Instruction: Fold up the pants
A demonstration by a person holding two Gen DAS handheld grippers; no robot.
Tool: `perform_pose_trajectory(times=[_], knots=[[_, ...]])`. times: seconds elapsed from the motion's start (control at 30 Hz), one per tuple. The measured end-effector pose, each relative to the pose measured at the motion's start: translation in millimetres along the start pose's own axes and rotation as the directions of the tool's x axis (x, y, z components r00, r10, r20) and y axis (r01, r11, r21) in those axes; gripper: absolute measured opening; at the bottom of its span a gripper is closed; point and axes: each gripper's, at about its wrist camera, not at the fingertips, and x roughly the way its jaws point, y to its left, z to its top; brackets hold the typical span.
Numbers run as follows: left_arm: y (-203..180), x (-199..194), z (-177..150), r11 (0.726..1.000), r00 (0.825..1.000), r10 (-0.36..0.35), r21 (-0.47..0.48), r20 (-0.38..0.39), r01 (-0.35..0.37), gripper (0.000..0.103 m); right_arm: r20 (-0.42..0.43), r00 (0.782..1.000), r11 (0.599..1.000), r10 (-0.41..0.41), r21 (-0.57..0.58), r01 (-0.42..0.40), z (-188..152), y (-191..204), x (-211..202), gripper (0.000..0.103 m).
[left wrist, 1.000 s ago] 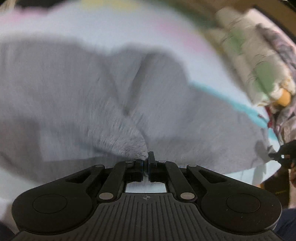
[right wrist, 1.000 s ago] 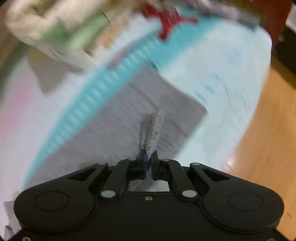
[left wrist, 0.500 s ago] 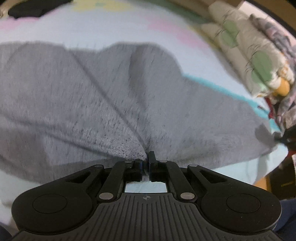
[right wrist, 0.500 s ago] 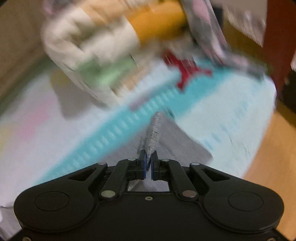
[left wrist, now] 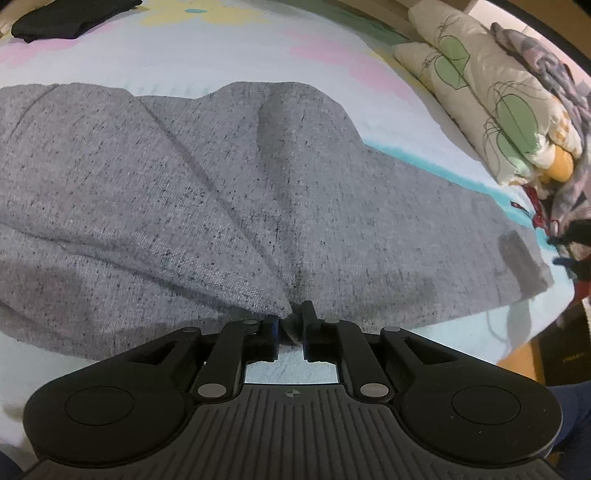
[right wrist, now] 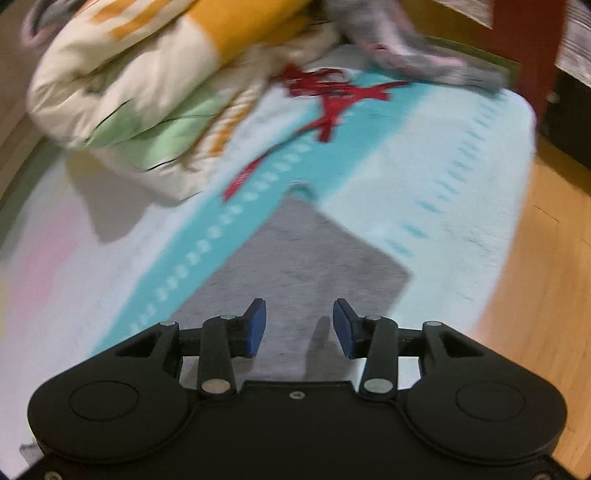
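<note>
The grey pants (left wrist: 229,192) lie spread across a bed (left wrist: 221,48) covered in a pale sheet with pink, yellow and teal patches. No box or basket shows here; the only pile is the rolled floral quilt (left wrist: 491,107) at the far right of the bed, with a mottled grey and pink cloth (left wrist: 554,74) heaped against it. A black garment (left wrist: 70,18) sits at the bed's far left corner.

The left gripper (left wrist: 290,323) has its jaws nearly pressed together, pinching a bunched edge of the pants at the near side. Creases fan out from that pinch across the fabric, and the cloth rises slightly toward it.

The right gripper (right wrist: 299,326) has its jaws spread wide, blue pads (right wrist: 257,325) facing each other, with nothing between them. 1 squared end of the pants (right wrist: 306,251) lies flat on the sheet directly beneath and ahead of those jaws, its corner reaching the teal stripe (right wrist: 258,206). I cannot tell whether the jaws touch the cloth. A red strip of fabric (right wrist: 332,96) lies beyond, near the quilt (right wrist: 147,85). Wooden floor (right wrist: 546,266) shows to the right.
</note>
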Motion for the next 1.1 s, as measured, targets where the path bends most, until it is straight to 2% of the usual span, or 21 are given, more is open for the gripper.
perform_pose_trajectory(times=[0.1,0.23,0.3,0.37,0.4,0.43,0.47,0.5,0.63,0.7,0.77,0.8,0.87,0.9,0.93,1.0,1.1], knots=[[1.7,-0.1,0.1,1.000,1.000,-0.010,-0.006,0.001,0.010,0.011,-0.007,1.000,1.000,0.019,-0.023,-0.019,4.5,22.3,14.9,0.052],[-1.9,0.6,0.7,1.000,1.000,0.000,0.016,0.002,0.000,0.011,-0.016,0.999,0.998,0.039,0.041,-0.039,16.6,44.5,30.8,0.053],[-4.9,0.3,-0.1,0.999,1.000,0.008,0.037,0.006,-0.008,0.011,-0.024,1.000,0.999,0.007,0.036,-0.006,23.9,55.8,40.9,0.054],[-6.7,0.9,-0.6,0.999,1.000,0.011,0.048,0.009,-0.012,0.011,-0.048,0.997,0.998,-0.066,0.012,0.066,25.9,63.3,49.8,0.053],[-7.2,1.2,-0.4,0.999,1.000,0.011,0.049,0.010,-0.012,0.011,-0.067,0.992,0.994,-0.107,0.010,0.108,25.5,65.1,56.6,0.042],[-7.3,1.3,-0.3,0.999,1.000,0.011,0.048,0.010,-0.012,0.011,-0.092,0.986,0.990,-0.138,0.009,0.139,24.2,65.6,60.0,0.007],[-7.4,1.5,0.2,0.999,1.000,0.011,0.047,0.010,-0.012,0.010,-0.123,0.979,0.987,-0.162,0.001,0.164,23.1,65.8,64.6,0.005],[-8.1,2.0,0.5,0.999,1.000,0.011,0.045,0.010,-0.012,0.011,-0.127,0.980,0.988,-0.155,-0.008,0.155,22.8,66.7,65.5,0.005],[-8.3,1.9,-0.3,0.999,1.000,0.014,0.044,0.014,-0.015,0.011,0.000,0.988,0.988,-0.152,0.026,0.152,33.1,60.7,49.6,0.004],[-10.1,0.8,0.9,0.999,1.000,0.013,0.044,0.011,-0.013,0.011,-0.005,0.981,0.979,-0.196,0.053,0.196,37.8,51.5,52.3,0.005],[-9.7,-4.6,1.7,0.999,1.000,0.007,0.040,0.007,-0.008,0.011,-0.024,0.986,0.985,-0.165,0.038,0.166,36.0,50.7,50.8,0.008],[-10.3,-8.1,1.7,0.999,1.000,0.005,0.044,0.004,-0.005,0.011,-0.024,0.992,0.992,-0.128,0.020,0.128,33.9,55.1,46.5,0.017],[-11.0,-19.5,1.1,0.998,1.000,-0.004,0.056,0.005,0.004,0.011,-0.019,0.998,0.998,-0.052,-0.042,0.051,26.3,73.0,33.8,0.017],[-11.2,-25.8,0.1,0.998,1.000,-0.011,0.062,0.008,0.010,0.011,-0.022,1.000,0.997,-0.018,-0.078,0.017,20.0,83.7,26.6,0.031],[-11.1,-32.4,-0.7,0.998,1.000,-0.019,0.068,0.008,0.018,0.011,-0.027,0.999,0.993,0.016,-0.112,-0.019,12.3,95.5,20.7,0.051],[-9.4,-47.3,-2.8,0.996,0.999,-0.034,0.079,0.014,0.032,0.011,-0.040,0.995,0.979,0.096,-0.175,-0.102,-4.3,120.3,8.8,0.064],[5.0,-66.7,-2.6,0.998,0.998,-0.010,0.064,0.055,0.006,0.011,-0.083,0.978,0.927,0.192,-0.311,-0.209,-37.7,164.4,-6.8,0.064]])
